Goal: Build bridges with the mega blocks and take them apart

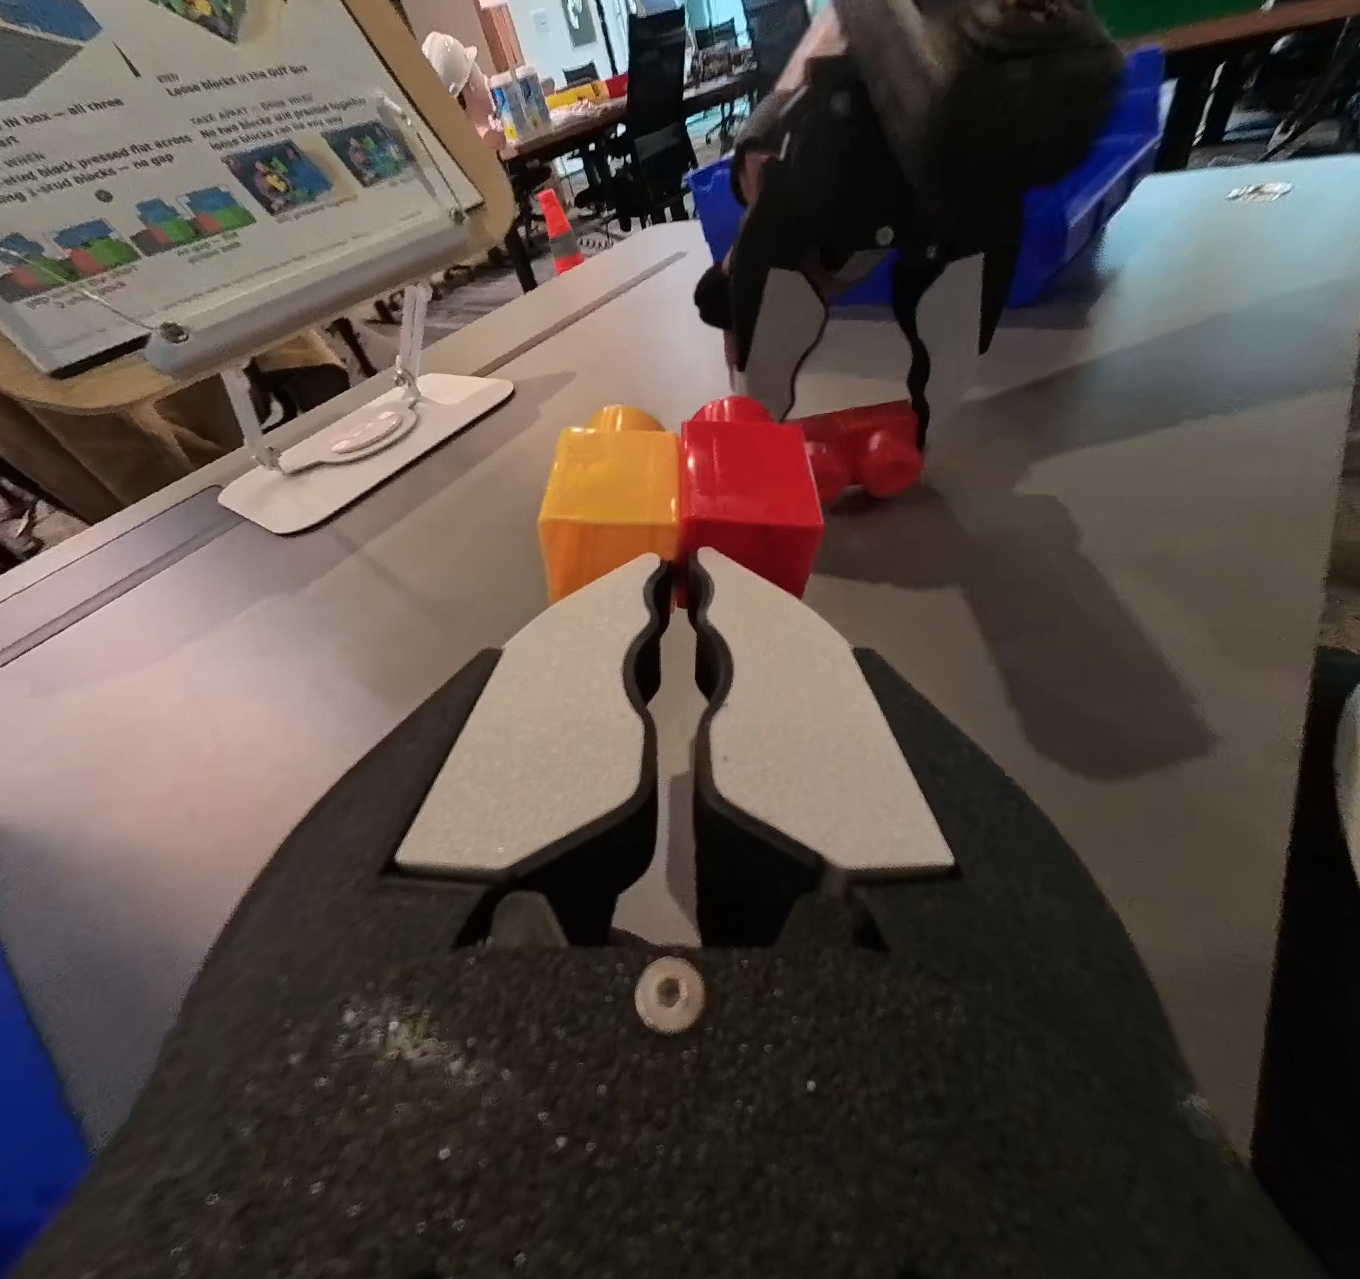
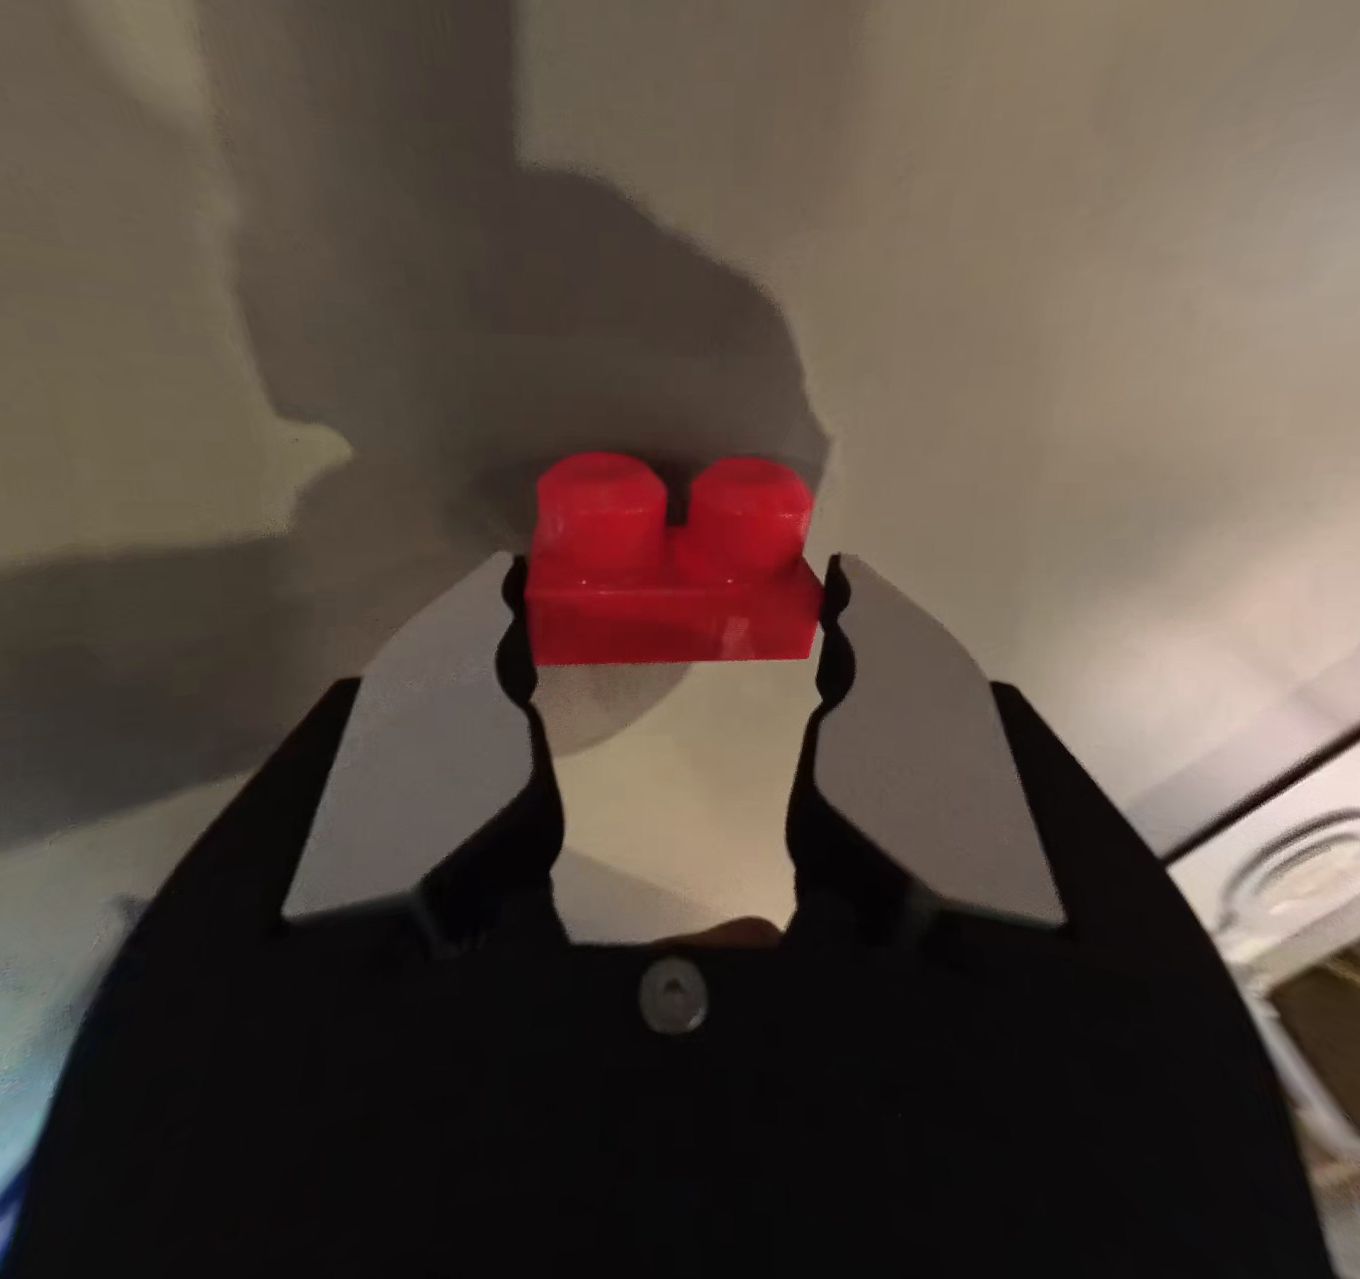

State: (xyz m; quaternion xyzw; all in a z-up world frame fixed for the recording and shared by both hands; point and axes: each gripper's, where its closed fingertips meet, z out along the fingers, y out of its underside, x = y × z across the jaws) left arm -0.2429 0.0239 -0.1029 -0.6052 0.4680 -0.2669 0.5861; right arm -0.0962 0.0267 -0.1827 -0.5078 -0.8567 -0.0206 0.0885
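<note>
Blocks sit together near the middle of the grey table point(image 1: 1104, 434): an orange block point(image 1: 607, 500) and a red block point(image 1: 751, 500) stand side by side, touching, each with one stud on top. Just behind the red one a second, two-stud red block point(image 1: 861, 448) lies on its side, studs pointing toward the near edge.

The left gripper point(image 1: 681, 574) hovers low in front of the pair, its grey fingers drawn almost together with only a thin slit between them and nothing caught there; the tips are aimed at the seam between orange and red.

The right gripper point(image 2: 673, 603) comes down over the two-stud red block point(image 2: 673, 581), one finger at each end of it. The fingers are spread to the block's length and appear to press its end faces, though blur hides the contact.

A blue bin point(image 1: 1089, 213) stands behind, and an instruction sheet on a stand point(image 1: 221, 161) is at the left.
</note>
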